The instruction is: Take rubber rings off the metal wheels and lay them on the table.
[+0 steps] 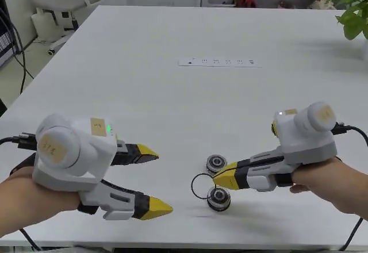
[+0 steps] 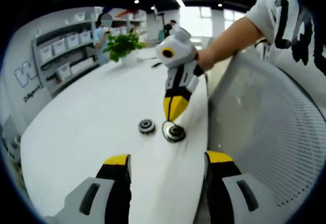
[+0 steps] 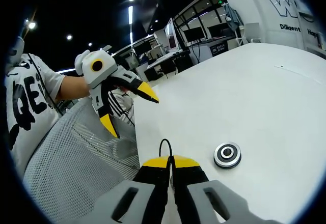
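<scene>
Left gripper (image 1: 161, 182): nearest the person, jaws spread wide, nothing between them, tips pointed toward the right gripper.

Right gripper (image 1: 217, 178): jaws closed together on a thin black rubber ring (image 1: 193, 187). In the right gripper view, the ring's loop (image 3: 165, 145) sticks out just past the yellow tips.

Near metal wheel (image 1: 219, 198): on the white table (image 1: 172, 103), directly below the right gripper's tips. The ring hangs just beside it on the side toward the left gripper. Whether the ring touches this wheel cannot be determined.

Far metal wheel (image 1: 216, 163): just beyond the right gripper's tips, apart from the near wheel.

Power strip (image 1: 215, 62): flat on the table, well beyond both grippers.

Potted plant (image 1: 353, 11): at the far edge, on the right gripper's side.

Office chair (image 1: 63, 0): past the far edge, on the left gripper's side.
</scene>
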Motion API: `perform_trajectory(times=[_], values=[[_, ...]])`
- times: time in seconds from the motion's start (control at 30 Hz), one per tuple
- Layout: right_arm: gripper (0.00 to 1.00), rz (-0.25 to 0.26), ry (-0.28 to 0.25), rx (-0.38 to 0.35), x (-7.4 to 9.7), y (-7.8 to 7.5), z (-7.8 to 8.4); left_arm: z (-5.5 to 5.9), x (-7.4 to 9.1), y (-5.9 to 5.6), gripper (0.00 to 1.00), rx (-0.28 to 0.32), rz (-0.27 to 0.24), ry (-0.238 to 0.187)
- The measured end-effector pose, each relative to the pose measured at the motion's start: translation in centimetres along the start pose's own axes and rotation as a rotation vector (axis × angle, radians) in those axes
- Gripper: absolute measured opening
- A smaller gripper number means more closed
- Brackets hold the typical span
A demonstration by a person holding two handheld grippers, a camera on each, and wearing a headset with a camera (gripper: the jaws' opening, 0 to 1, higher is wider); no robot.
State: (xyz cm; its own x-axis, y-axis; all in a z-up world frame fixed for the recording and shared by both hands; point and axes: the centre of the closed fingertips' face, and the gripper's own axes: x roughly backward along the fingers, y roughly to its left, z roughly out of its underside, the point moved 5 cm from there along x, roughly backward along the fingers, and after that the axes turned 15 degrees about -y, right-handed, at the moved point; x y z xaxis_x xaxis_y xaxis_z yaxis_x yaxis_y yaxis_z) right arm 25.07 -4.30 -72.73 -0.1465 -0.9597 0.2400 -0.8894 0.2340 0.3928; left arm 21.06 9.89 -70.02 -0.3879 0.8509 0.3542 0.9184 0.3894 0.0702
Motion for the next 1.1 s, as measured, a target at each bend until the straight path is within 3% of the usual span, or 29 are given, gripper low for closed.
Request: perform_trajectory(times=[0.5,1.1], values=[[0.0,0.012,0.022,0.007,-2.3,-0.9,0.1,0.3,1.2,0.2,0.63,0.018,-0.048,0.003],[0.0,0.01,0.096,0.057,-4.3,-1.4,1.8,0.7,1.6,0.5,0.63,0.021,-0.06,0.01]])
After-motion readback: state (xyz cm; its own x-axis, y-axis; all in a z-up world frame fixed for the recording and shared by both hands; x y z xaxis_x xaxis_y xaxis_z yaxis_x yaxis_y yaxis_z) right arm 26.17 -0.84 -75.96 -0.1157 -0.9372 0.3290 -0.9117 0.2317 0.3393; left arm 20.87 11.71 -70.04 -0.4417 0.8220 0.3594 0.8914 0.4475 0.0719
